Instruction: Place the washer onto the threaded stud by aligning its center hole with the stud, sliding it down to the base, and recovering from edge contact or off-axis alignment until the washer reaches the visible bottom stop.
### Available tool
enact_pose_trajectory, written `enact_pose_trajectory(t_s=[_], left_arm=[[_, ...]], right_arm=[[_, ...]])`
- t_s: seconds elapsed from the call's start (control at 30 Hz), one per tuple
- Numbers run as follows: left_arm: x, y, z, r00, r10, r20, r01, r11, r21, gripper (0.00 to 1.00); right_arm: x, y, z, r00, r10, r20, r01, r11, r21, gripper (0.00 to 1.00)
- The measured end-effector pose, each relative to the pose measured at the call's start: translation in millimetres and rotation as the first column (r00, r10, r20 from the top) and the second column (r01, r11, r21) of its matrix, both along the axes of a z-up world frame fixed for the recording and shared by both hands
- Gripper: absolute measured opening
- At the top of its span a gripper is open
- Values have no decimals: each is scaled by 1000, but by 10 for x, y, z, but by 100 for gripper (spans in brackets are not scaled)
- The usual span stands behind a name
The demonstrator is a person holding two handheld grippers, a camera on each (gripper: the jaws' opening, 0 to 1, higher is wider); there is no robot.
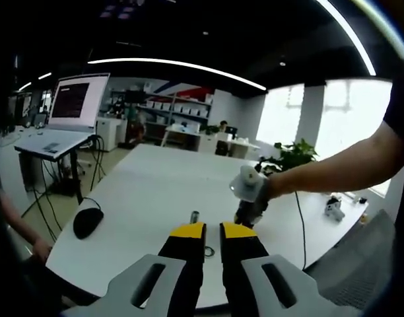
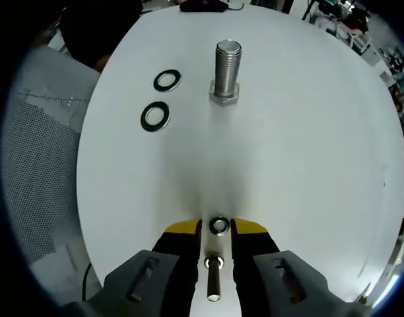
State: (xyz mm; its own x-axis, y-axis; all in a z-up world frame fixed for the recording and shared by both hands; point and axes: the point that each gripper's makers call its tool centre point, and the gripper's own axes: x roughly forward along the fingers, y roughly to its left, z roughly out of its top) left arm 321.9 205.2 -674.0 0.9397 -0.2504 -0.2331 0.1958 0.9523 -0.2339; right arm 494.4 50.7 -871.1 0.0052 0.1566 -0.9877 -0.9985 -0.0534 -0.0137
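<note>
Right gripper view looks down on the tabletop (image 2: 307, 152): the right claw (image 2: 218, 228) stands slightly apart, with a small washer (image 2: 219, 225) between its tips, flat, though whether it is gripped I cannot tell. The stud (image 2: 227, 69) stands upright well ahead, axis vertical. Two larger washers (image 2: 161, 99) lie flat to its left. The left claw (image 1: 213, 231) is nearly together, holding nothing.

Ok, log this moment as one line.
left gripper: jaws slightly apart, empty | right gripper: small washer between jaw tips, grip unclear | large stud: bare | two loose washers on table
</note>
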Motion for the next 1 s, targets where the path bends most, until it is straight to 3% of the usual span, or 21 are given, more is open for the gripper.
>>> enact_pose_trajectory(t_s=[0.17,0.2,0.23,0.27,0.3,0.43,0.5,0.57,0.67,0.73,0.8,1.0], left_arm=[[3,5,18,1000,4,11,-4,1000,-8,6],[3,6,20,1000,5,12,-5,1000,-9,6],[3,7,20,1000,6,11,-6,1000,-8,6],[3,7,20,1000,6,11,-6,1000,-7,6],[4,7,20,1000,5,11,-5,1000,-7,6],[2,-3,16,1000,-1,9,1,1000,-2,5],[3,-3,15,1000,-2,9,2,1000,-1,5],[0,-6,9,1000,-4,5,4,1000,2,5],[0,-8,12,1000,-5,7,5,1000,1,4],[2,-6,19,1000,-3,11,3,1000,-2,4],[2,-6,18,1000,-4,11,4,1000,-1,4],[2,-4,21,1000,-3,13,3,1000,-3,4]], right_arm=[[-11,14,8,1000,-2,2,2,1000,-6,19],[-8,18,-2,1000,-6,2,6,1000,-11,14],[18,20,-8,999,20,35,-19,1000,-20,4],[138,14,38,987,113,116,-108,993,-43,2],[15,13,38,983,169,73,-166,985,-50,2],[46,26,28,988,145,53,-142,989,-50,3],[133,42,40,995,67,79,-65,998,-24,3],[163,70,120,993,72,91,-73,997,2,4],[208,108,233,997,-28,72,23,997,72,10],[185,58,248,998,-53,28,52,998,45,16],[128,-14,217,1000,-28,-10,28,1000,-15,20],[105,-54,100,1000,16,-12,-17,997,-75,21]])
